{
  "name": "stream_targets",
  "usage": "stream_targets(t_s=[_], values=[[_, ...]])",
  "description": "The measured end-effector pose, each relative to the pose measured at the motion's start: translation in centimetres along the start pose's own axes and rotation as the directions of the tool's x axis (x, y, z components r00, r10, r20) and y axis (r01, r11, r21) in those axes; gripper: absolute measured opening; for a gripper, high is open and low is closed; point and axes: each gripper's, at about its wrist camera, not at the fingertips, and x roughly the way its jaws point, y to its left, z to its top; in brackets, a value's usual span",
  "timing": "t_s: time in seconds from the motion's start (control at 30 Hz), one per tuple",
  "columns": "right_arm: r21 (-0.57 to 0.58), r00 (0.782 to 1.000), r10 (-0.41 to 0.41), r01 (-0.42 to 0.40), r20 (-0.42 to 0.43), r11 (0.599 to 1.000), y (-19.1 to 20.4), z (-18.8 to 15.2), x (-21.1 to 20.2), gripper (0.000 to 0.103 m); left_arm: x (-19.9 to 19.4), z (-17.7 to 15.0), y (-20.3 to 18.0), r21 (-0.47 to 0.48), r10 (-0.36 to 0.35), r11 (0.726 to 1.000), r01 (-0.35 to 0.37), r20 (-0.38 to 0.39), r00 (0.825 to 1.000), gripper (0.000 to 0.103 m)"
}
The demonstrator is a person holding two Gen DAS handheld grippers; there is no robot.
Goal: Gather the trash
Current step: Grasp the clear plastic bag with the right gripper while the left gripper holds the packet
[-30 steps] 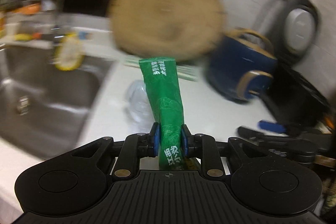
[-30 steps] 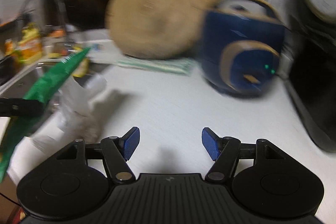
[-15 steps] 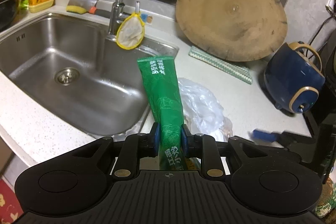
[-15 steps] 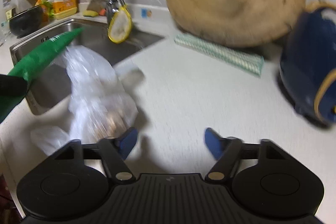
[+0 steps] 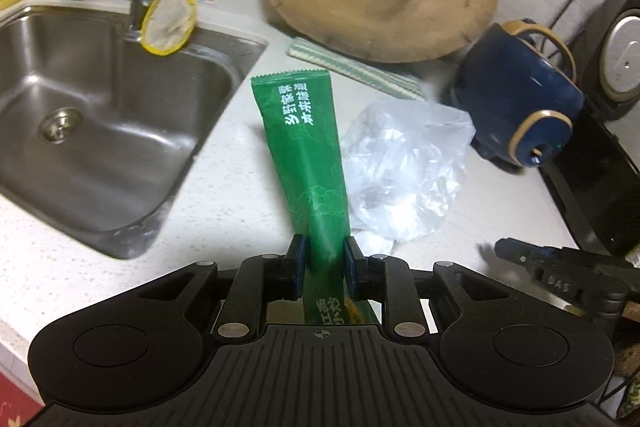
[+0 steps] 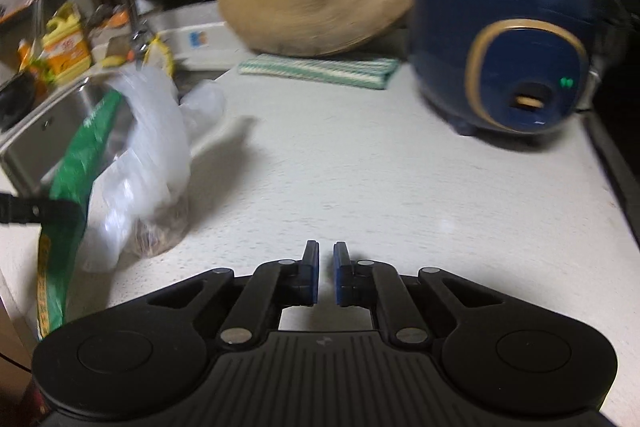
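Blue fingers (image 5: 299,259) pinching glossy green sachet (image 5: 304,151)

- The right gripper (image 6: 326,269) now has its jaws nearly together, where they stood wide apart.
- The plastic bag (image 6: 148,163) sits further left in the right view.

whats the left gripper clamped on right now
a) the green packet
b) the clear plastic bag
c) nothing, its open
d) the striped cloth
a: in the left wrist view the left gripper has both blue pads pressed against the sides of the green packet, which sticks out forward above the counter, while the clear plastic bag lies loose beside it.
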Motion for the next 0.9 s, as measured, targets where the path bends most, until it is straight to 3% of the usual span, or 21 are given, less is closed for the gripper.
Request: stream_targets(t_s=[0.2, 0.27, 0.3, 0.33, 0.4, 0.53, 0.63, 0.67, 0.7, 0.73, 0.8, 0.9], values=[[0.028, 0.994, 0.091, -0.093, 0.060, 0.995, -0.3, 0.3, -1.6, 0.008, -2.1, -0.3, 0.8, -0.004, 0.038, 0.999, -0.038, 0.051, 0.998, 0.024], [0.013, 0.989, 0.132, -0.134, 0.072, 0.991, 0.6, 0.9, -1.5, 0.016, -2.9, -0.3, 1.4, -0.017, 0.060, 0.998, -0.059, 0.066, 0.996, 0.024], [0.005, 0.985, 0.154, -0.155, 0.077, 0.988, 1.3, 1.3, -1.3, 0.035, -3.4, -0.5, 1.8, -0.024, 0.076, 0.997, -0.075, 0.076, 0.994, 0.024], [-0.001, 0.981, 0.174, -0.175, 0.086, 0.985, 2.0, 1.7, -1.0, 0.062, -3.8, -0.6, 2.1, -0.028, 0.088, 0.996, -0.086, 0.084, 0.993, 0.024], [-0.018, 0.969, 0.218, -0.217, 0.116, 0.976, 3.7, 2.5, -0.2, 0.076, -4.8, -0.8, 2.8, -0.040, 0.110, 0.993, -0.107, 0.104, 0.988, 0.024], [-0.081, 0.954, 0.291, -0.285, 0.069, 0.955, 8.3, 3.9, 2.7, 0.076, -7.3, -1.4, 4.4, -0.070, 0.143, 0.989, -0.134, 0.147, 0.979, 0.023], [-0.180, 0.979, 0.203, -0.202, -0.013, 0.963, 12.1, 3.8, 6.1, 0.074, -9.4, -2.1, 6.1, -0.091, 0.177, 0.982, -0.163, 0.165, 0.970, 0.023], [-0.206, 0.986, 0.166, -0.169, -0.031, 0.964, 12.9, 3.7, 6.8, 0.070, -10.0, -2.4, 6.5, -0.091, 0.182, 0.981, -0.169, 0.166, 0.969, 0.023], [-0.218, 0.989, 0.144, -0.151, -0.047, 0.964, 13.5, 3.4, 7.0, 0.047, -10.6, -2.7, 7.0, -0.086, 0.185, 0.981, -0.173, 0.166, 0.969, 0.023], [-0.217, 0.988, 0.142, -0.151, -0.053, 0.965, 13.8, 3.2, 6.6, 0.040, -11.1, -2.9, 7.4, -0.079, 0.188, 0.981, -0.177, 0.166, 0.968, 0.023], [-0.201, 0.984, 0.173, -0.177, -0.035, 0.964, 14.0, 2.6, 4.5, 0.033, -12.1, -3.4, 8.4, -0.056, 0.192, 0.981, -0.185, 0.164, 0.968, 0.022], [-0.192, 0.978, 0.206, -0.204, -0.008, 0.960, 14.4, 1.5, 0.1, 0.031, -13.1, -4.4, 10.4, -0.033, 0.183, 0.983, -0.180, 0.148, 0.972, 0.022]])
